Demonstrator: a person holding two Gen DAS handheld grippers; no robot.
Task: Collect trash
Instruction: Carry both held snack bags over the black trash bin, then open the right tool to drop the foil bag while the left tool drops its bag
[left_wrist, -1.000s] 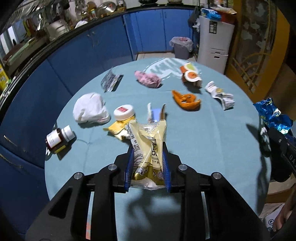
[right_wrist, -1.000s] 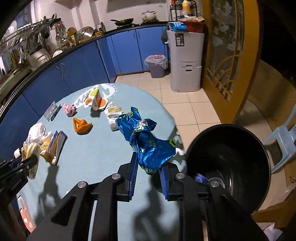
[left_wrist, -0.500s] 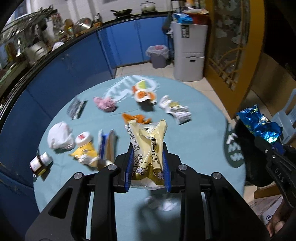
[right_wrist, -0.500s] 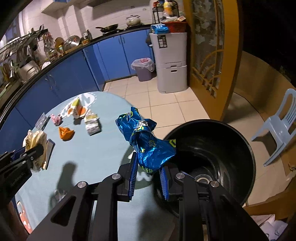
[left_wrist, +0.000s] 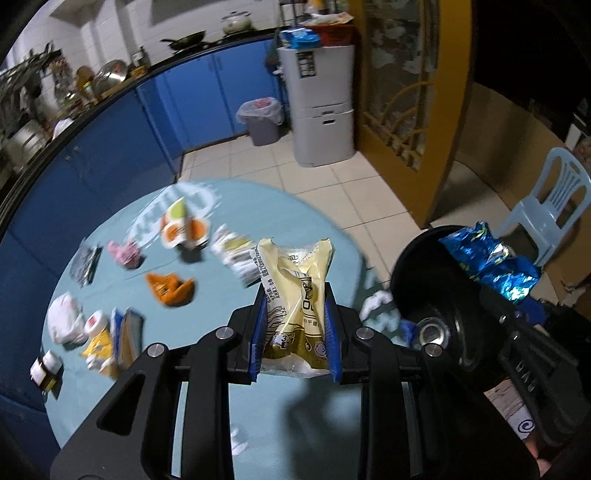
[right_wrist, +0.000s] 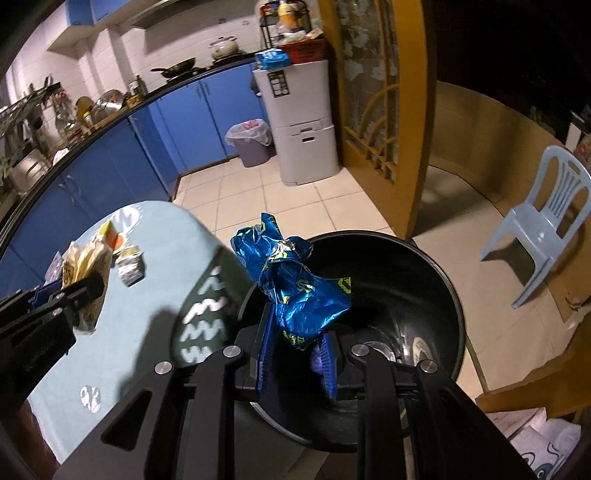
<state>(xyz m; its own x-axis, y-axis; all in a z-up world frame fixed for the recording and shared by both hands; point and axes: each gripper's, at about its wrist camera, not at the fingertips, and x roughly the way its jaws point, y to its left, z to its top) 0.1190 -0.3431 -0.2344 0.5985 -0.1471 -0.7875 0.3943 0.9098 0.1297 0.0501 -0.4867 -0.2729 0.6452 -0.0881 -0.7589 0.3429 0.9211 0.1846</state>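
The round table (left_wrist: 207, 373) with its light blue cloth carries the trash waiting for collection — a crushed orange carton (left_wrist: 170, 288), a white crumpled tissue (left_wrist: 63, 320), a small pill bottle (left_wrist: 45, 371). Just beside its edge stands the black bin (right_wrist: 424, 295); inside I see only a shiny bottom, almost empty. The right gripper (right_wrist: 297, 349) is clamped on a blue foil wrapper (right_wrist: 295, 291) above the bin's mouth, probably to drop it. The left gripper (left_wrist: 295, 334) pinches a yellow snack bag (left_wrist: 295, 295) over the table's edge.

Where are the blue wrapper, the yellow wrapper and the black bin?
blue wrapper (right_wrist: 295, 291): right wrist view, crumpled middle.
yellow wrapper (left_wrist: 295, 291): left wrist view, printed front.
black bin (right_wrist: 424, 266): right wrist view, inner wall.
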